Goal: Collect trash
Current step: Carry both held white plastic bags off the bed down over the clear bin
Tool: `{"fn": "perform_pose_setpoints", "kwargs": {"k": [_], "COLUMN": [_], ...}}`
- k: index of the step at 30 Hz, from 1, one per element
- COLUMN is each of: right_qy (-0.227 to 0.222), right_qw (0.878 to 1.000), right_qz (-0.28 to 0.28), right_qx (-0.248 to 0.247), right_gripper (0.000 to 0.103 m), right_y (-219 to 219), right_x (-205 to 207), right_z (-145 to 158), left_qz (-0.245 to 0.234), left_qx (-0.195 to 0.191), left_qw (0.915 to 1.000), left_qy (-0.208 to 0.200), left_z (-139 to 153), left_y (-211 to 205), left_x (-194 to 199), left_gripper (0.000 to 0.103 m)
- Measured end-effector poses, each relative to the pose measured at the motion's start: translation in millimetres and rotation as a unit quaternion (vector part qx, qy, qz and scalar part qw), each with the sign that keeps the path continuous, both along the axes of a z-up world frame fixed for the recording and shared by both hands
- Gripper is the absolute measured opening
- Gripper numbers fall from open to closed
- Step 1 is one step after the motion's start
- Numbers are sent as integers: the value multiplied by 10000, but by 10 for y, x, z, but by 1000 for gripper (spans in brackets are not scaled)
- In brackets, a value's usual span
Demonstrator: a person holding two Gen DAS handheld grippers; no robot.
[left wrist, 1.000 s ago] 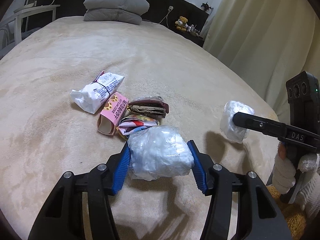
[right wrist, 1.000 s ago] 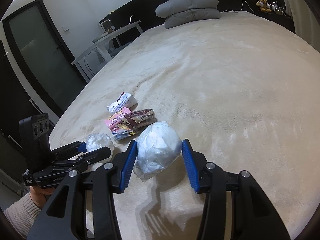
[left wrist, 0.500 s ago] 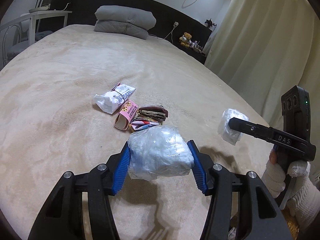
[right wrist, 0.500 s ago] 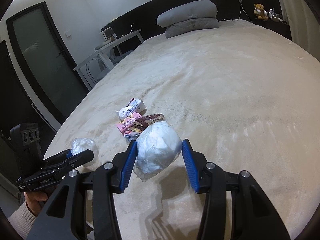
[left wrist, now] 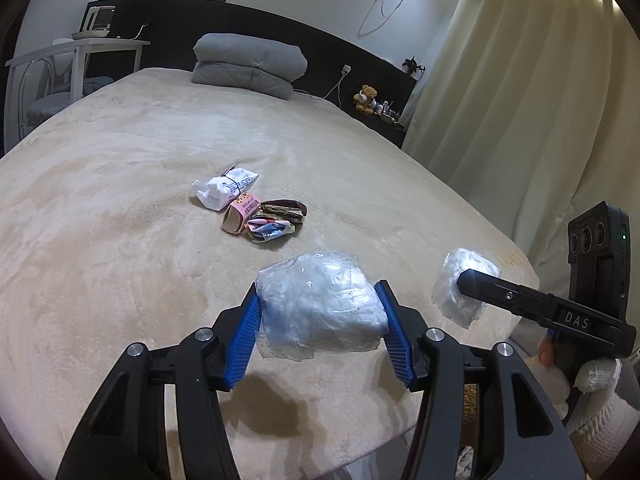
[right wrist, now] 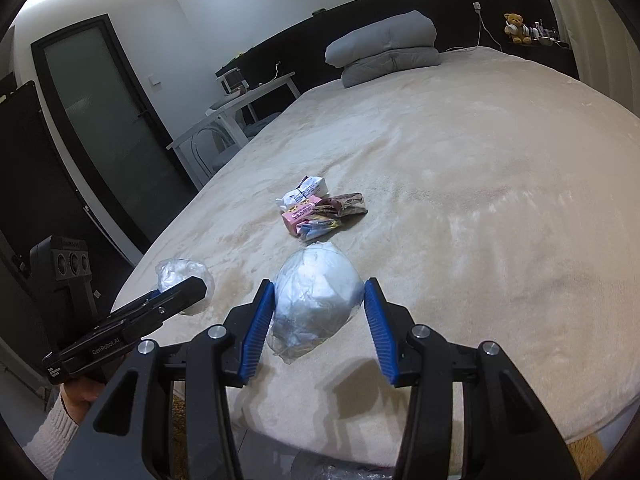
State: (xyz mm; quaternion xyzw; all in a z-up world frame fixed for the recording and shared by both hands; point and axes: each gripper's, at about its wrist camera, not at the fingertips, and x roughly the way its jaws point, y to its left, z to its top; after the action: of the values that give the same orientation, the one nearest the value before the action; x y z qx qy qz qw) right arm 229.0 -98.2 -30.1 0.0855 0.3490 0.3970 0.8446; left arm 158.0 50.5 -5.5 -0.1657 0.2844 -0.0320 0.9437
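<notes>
My left gripper (left wrist: 318, 300) is shut on a crumpled clear plastic wad (left wrist: 324, 308), held just above the beige bed (left wrist: 120, 240) near its foot edge. A second clear plastic wad (right wrist: 316, 292) sits pinched in my right gripper (right wrist: 318, 300). Each view shows the other gripper from the side: the right gripper (left wrist: 468, 280) with its wad (left wrist: 460, 292), and the left gripper (right wrist: 188, 290) with its wad (right wrist: 176, 274). Farther up the bed lies a small trash pile: a white wrapper (left wrist: 226, 188), a pink carton (left wrist: 242, 216), a brown wrapper (left wrist: 286, 210) and a colourful wrapper (left wrist: 270, 230).
Folded grey bedding (left wrist: 248, 64) rests at the head of the bed. Cream curtains (left wrist: 520, 100) hang on the right, and a white desk (right wrist: 236, 108) and a dark door (right wrist: 100, 112) stand on the left. Clear plastic (left wrist: 464, 460) shows below the bed's foot edge.
Both grippers, each still holding its plastic wad, have drawn back from the trash pile toward the foot of the bed and risen a little. The pile now looks smaller and farther away.
</notes>
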Motion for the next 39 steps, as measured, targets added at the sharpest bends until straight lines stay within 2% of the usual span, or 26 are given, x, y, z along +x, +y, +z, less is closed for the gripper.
{"fn": "perform_pose_setpoints", "kwargs": {"k": [12, 23, 31, 39], "right_qy": [-34, 233, 689, 1211], "right_qw": [10000, 9996, 9975, 9916], "right_qz": [10, -22, 129, 268], "right_qx": [18, 133, 66, -363], "right_gripper": [47, 47, 47, 47], "right_y": [-164, -365, -399, -355], "right_x": [-580, -966, -1087, -1083], "right_z": [-86, -256, -476, -759], "left_qz": [50, -36, -129, -214], "left_qx": [-130, -203, -363, -425], "left_qw": [9998, 9997, 9990, 9945], "left_qy": [-159, -139, 204, 934], "left_z": [-18, -114, -352, -660], "left_y": [-316, -599, -733, -807], "left_x": [-673, -1073, -1263, -1269], "left_gripper": [55, 55, 55, 55]}}
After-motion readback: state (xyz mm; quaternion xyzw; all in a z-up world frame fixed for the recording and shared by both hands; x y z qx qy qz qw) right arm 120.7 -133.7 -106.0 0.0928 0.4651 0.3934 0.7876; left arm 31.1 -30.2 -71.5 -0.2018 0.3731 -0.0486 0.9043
